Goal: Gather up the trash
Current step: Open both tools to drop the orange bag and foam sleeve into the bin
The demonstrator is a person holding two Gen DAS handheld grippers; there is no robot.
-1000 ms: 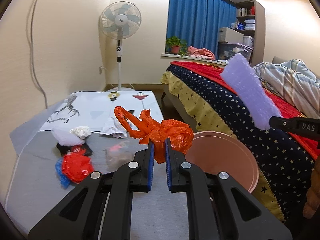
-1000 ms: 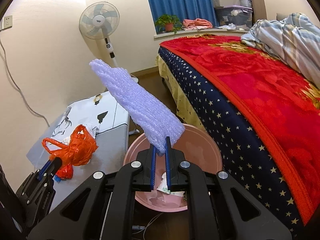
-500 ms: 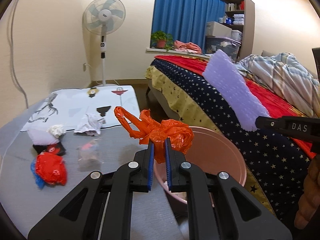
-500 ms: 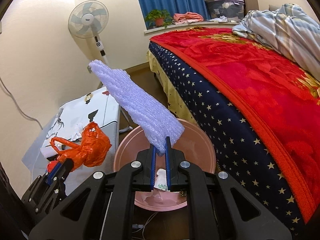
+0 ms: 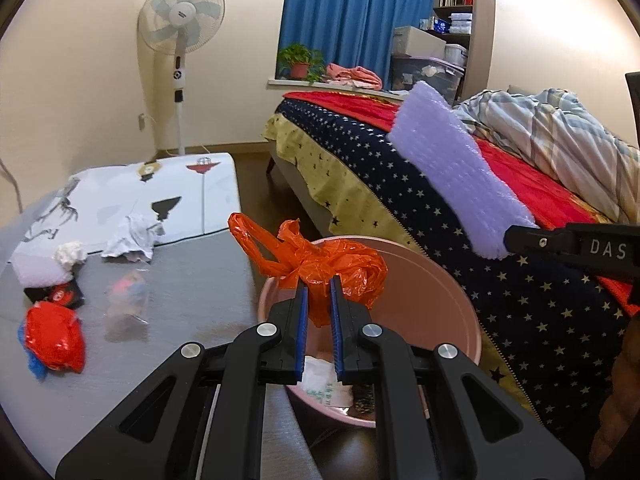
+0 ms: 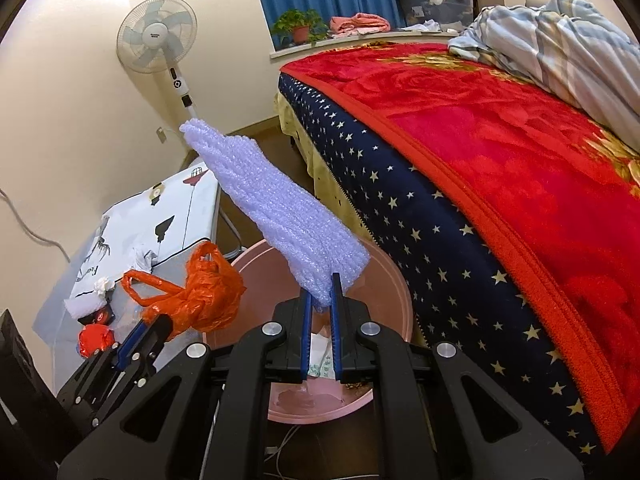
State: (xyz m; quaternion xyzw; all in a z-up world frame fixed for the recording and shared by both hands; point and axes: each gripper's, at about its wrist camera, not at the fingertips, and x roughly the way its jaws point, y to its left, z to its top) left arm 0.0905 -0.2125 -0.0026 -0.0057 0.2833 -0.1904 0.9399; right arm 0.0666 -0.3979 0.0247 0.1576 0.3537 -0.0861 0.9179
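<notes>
My left gripper (image 5: pixel 319 284) is shut on a crumpled orange plastic bag (image 5: pixel 320 260) and holds it over the near rim of a pink bin (image 5: pixel 440 300). It also shows in the right wrist view (image 6: pixel 200 292). My right gripper (image 6: pixel 322 282) is shut on a folded lilac bubble-wrap sheet (image 6: pixel 280 208) above the pink bin (image 6: pixel 392 288); the sheet also shows in the left wrist view (image 5: pixel 456 168). Paper trash lies in the bin's bottom (image 5: pixel 324 384).
A grey table (image 5: pixel 192 280) on the left carries a red and blue wrapper (image 5: pixel 52 336), a clear bag (image 5: pixel 126 300), a black packet (image 5: pixel 56 294) and white tissues (image 5: pixel 132 236). A bed (image 6: pixel 500 160) runs along the right. A standing fan (image 5: pixel 180 32) is by the wall.
My left gripper has carried the orange bag rightward from above the table to over the bin's rim. The right gripper with the bubble wrap has stayed above the bin.
</notes>
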